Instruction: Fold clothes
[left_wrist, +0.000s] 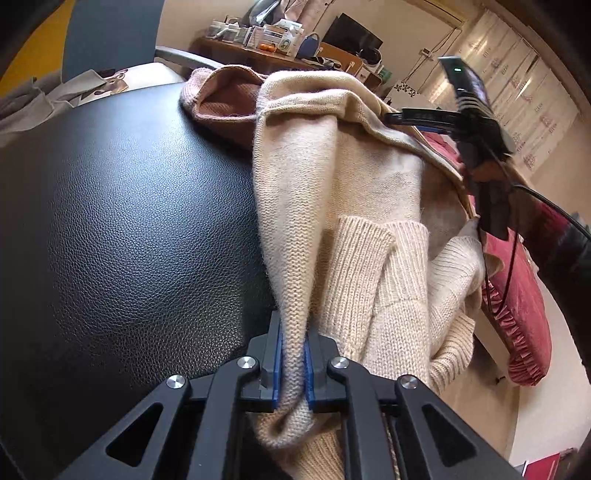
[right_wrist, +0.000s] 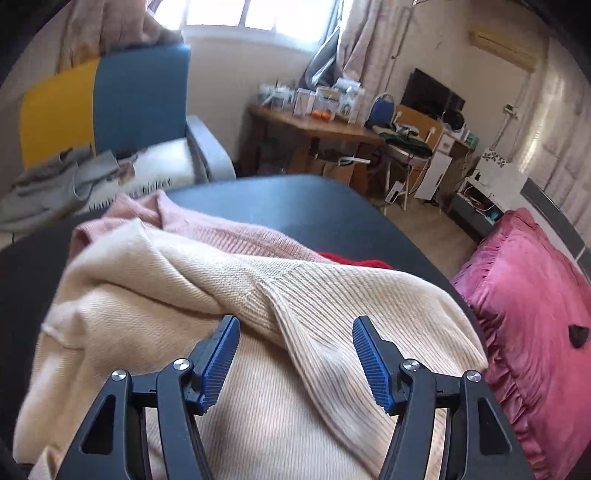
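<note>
A cream sweater, ribbed along its sleeve, is seen on a black table with a pebbled leather grain. A dusty pink sweater and a red garment are shown behind it. Blue ridged pads are carried on the black left gripper and right gripper. A magenta ruffled bedspread and a yellow-and-blue chair back are seen.

Three sweaters, one cushion
</note>
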